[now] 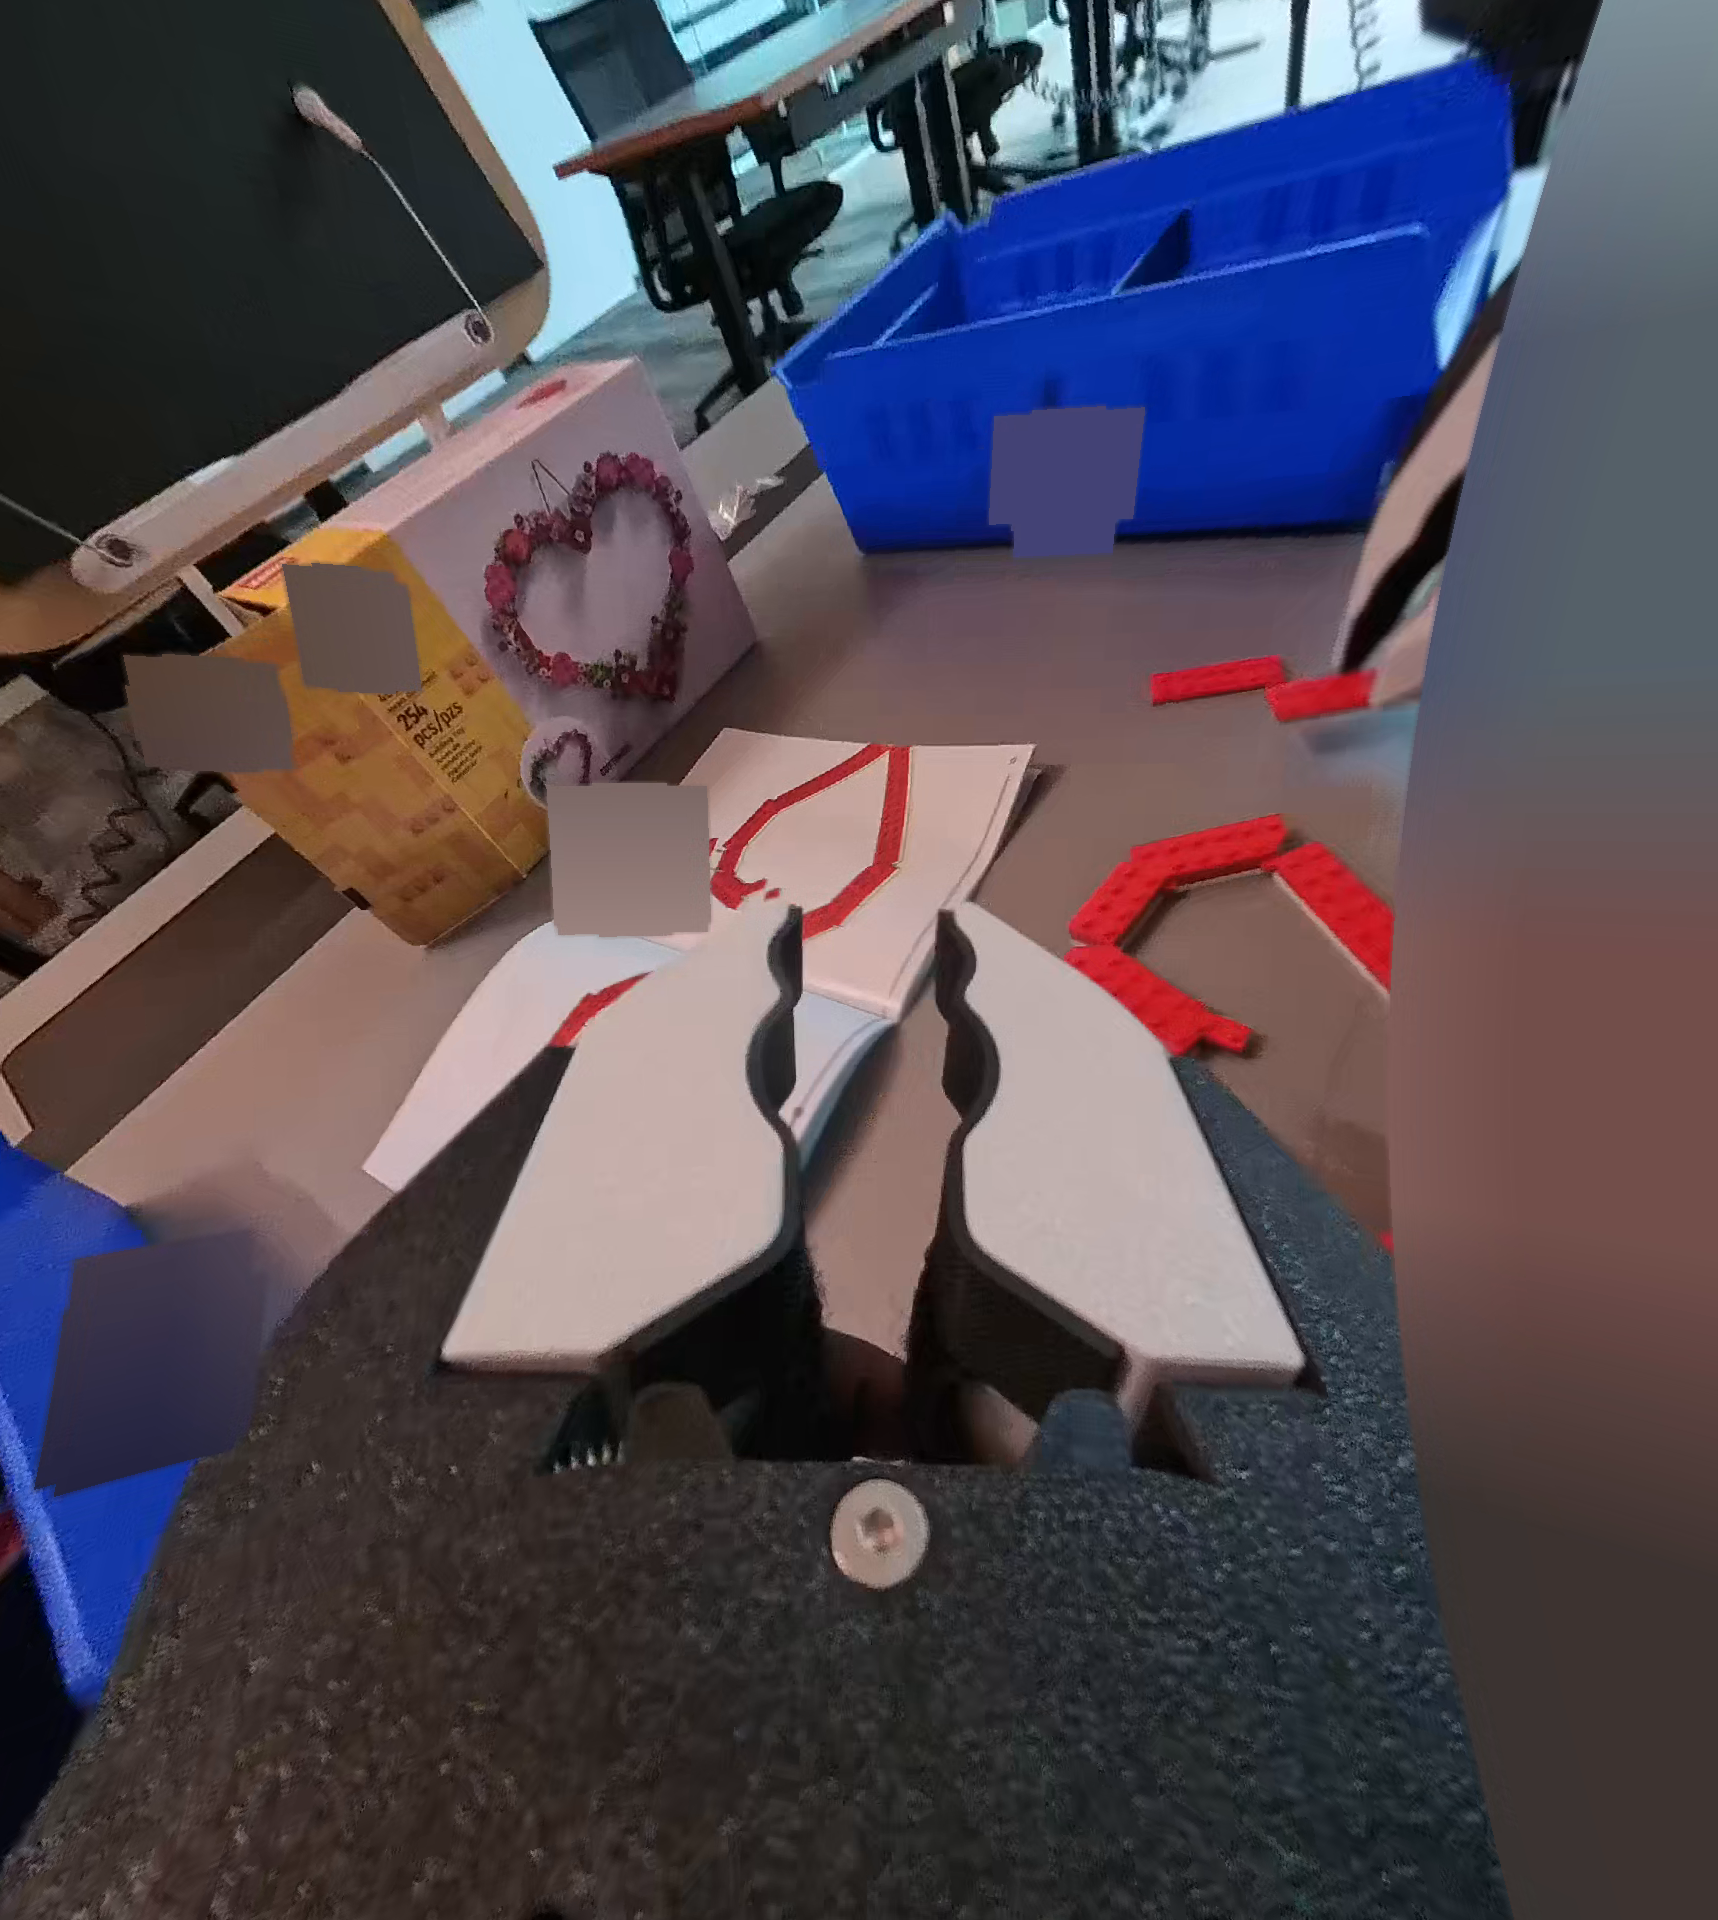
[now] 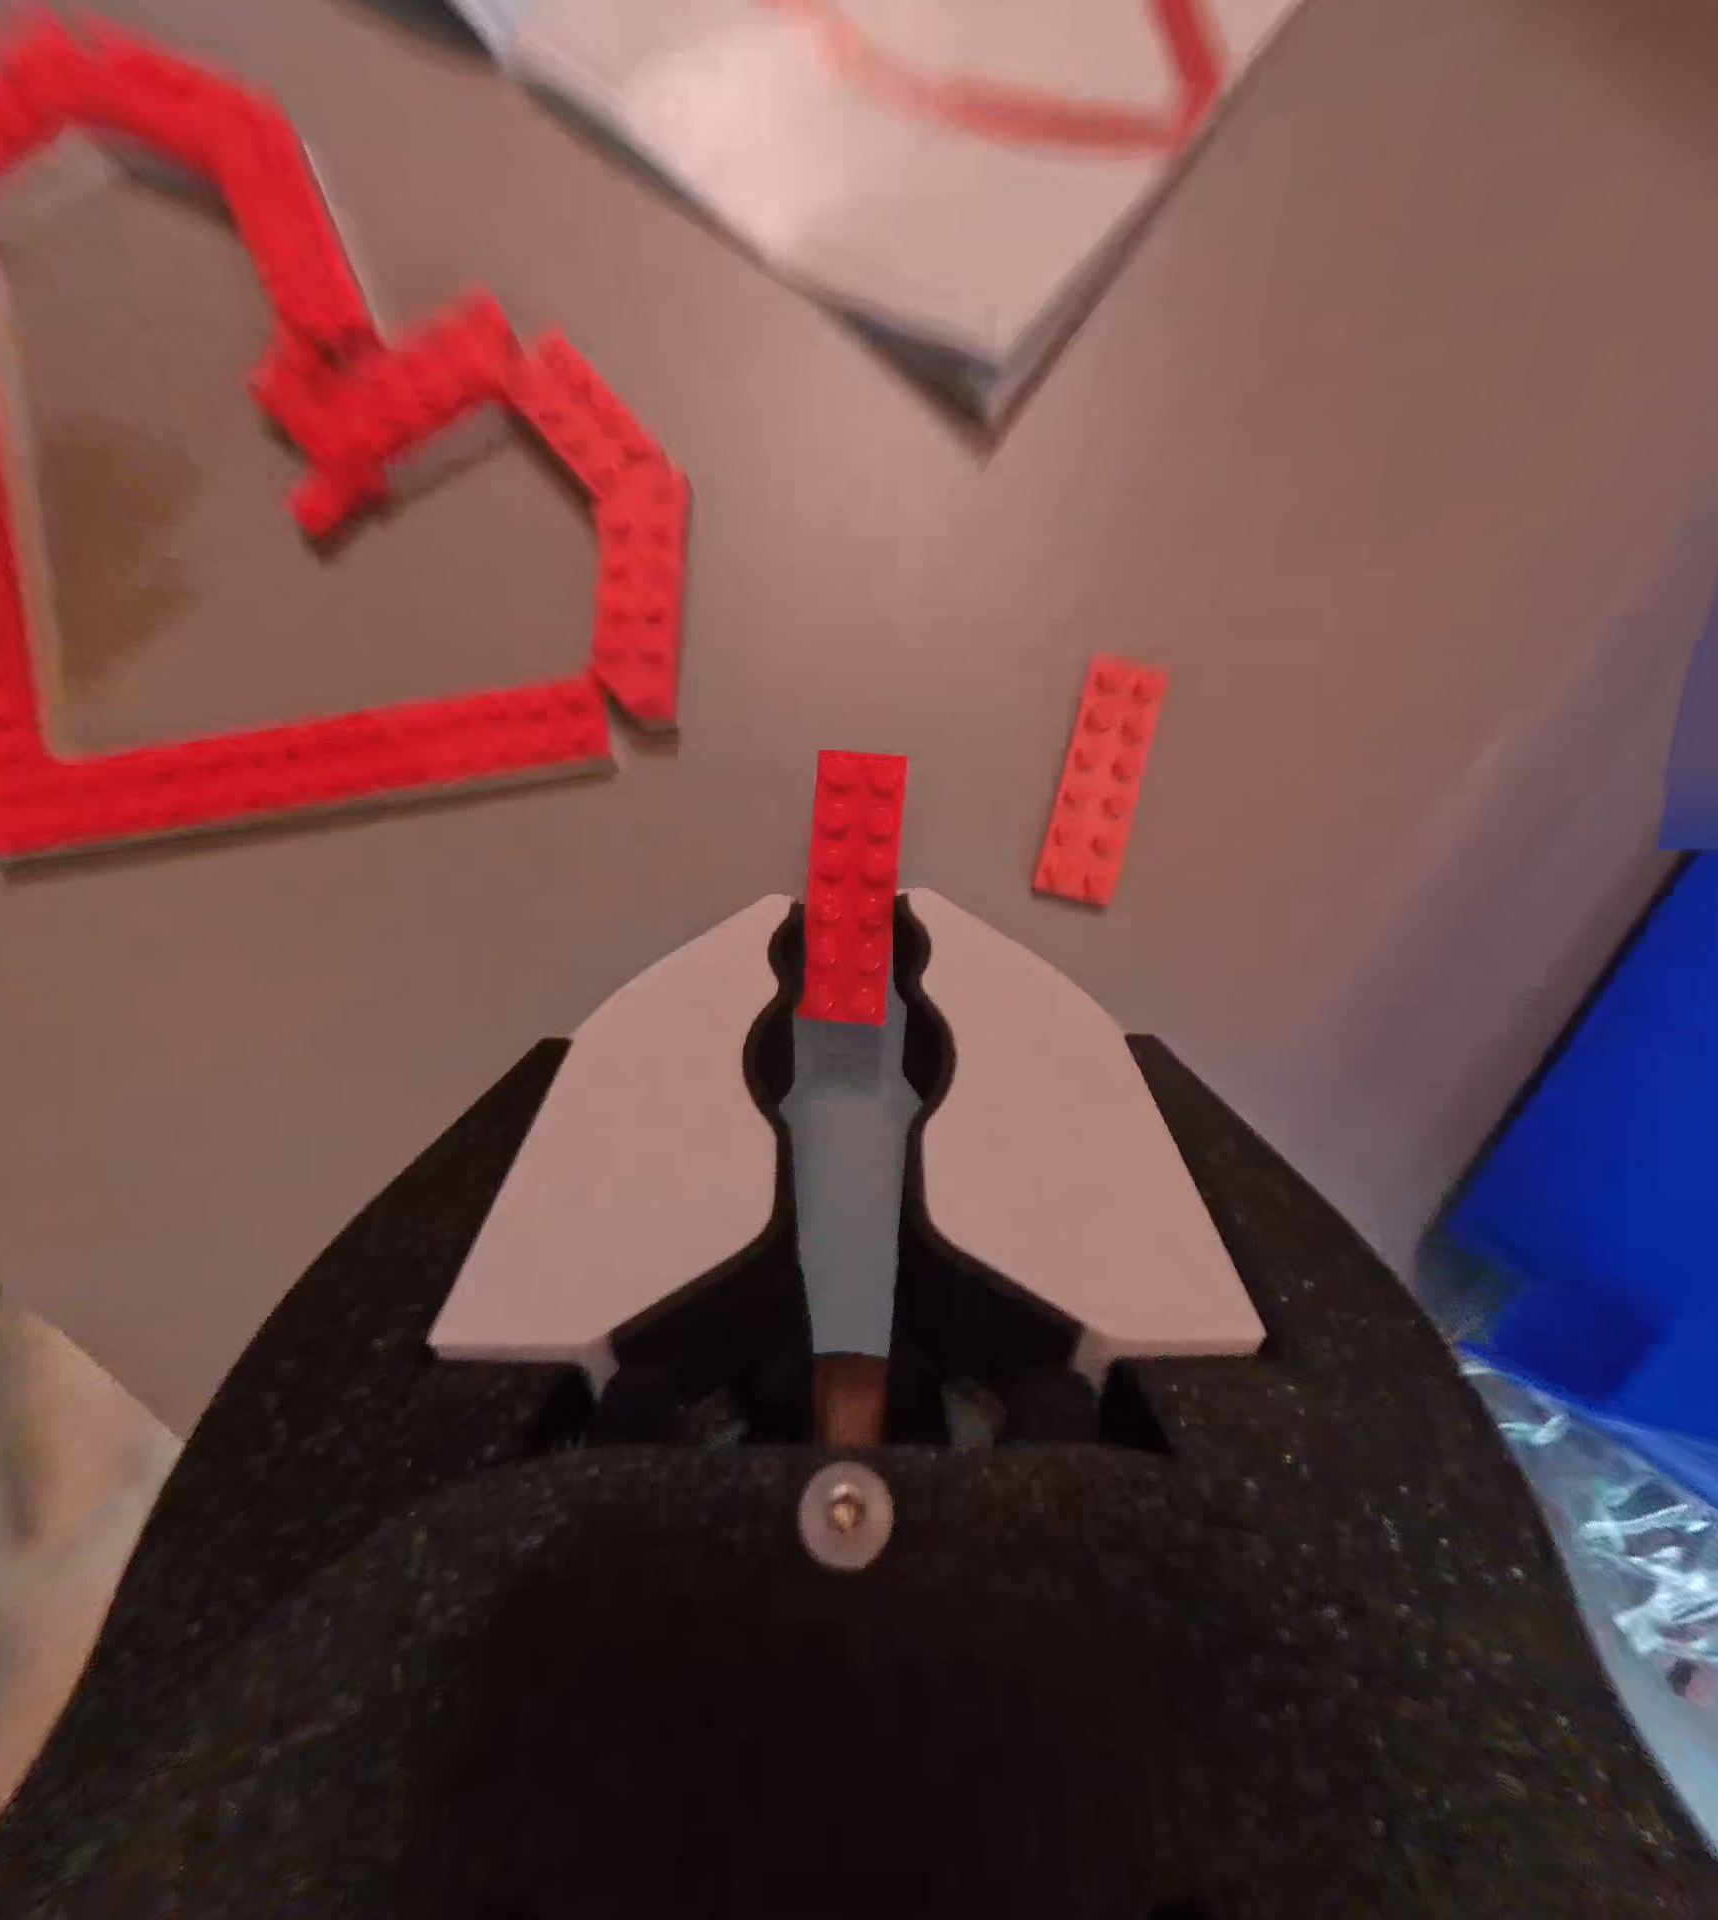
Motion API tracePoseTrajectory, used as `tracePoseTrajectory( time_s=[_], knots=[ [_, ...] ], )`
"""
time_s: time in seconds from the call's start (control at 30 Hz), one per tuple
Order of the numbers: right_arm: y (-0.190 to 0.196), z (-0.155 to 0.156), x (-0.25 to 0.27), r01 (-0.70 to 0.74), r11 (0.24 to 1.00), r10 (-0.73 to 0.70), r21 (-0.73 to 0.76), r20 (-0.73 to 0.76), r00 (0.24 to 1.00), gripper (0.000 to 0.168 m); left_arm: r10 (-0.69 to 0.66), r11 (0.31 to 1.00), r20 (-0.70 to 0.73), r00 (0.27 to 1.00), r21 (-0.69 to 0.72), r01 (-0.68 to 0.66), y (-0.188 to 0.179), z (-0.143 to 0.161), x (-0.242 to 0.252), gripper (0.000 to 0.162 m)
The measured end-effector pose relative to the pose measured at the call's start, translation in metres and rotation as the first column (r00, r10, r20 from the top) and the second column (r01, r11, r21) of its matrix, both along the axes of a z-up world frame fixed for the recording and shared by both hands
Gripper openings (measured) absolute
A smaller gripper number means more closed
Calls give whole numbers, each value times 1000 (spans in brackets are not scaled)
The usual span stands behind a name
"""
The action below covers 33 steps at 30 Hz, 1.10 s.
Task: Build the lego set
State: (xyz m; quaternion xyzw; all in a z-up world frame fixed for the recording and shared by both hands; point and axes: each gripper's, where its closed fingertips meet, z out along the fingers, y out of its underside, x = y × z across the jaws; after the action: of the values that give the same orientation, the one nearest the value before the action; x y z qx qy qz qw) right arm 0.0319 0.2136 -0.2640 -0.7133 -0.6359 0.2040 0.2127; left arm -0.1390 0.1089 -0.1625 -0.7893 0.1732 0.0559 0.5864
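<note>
Right tongs (image 2: pixel 847 904) pinch red plate (image 2: pixel 852 883) — left tongs (image 1: pixel 865 925) parted, empty.

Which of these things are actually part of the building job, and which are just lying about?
In the job:
right claw, shut on a red plate
spare plate
heart frame
booklet
left claw, open and empty

Lying about:
set box
blue bin
crumpled plastic
</note>
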Motion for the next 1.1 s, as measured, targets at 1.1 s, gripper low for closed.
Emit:
tracePoseTrajectory(
  time_s=[1.1],
  knots=[
    [23,31,-24,149,982,-134,120,-128,983,56,32,979,166,986,192,-64,-46,8,5,23]
  ],
)
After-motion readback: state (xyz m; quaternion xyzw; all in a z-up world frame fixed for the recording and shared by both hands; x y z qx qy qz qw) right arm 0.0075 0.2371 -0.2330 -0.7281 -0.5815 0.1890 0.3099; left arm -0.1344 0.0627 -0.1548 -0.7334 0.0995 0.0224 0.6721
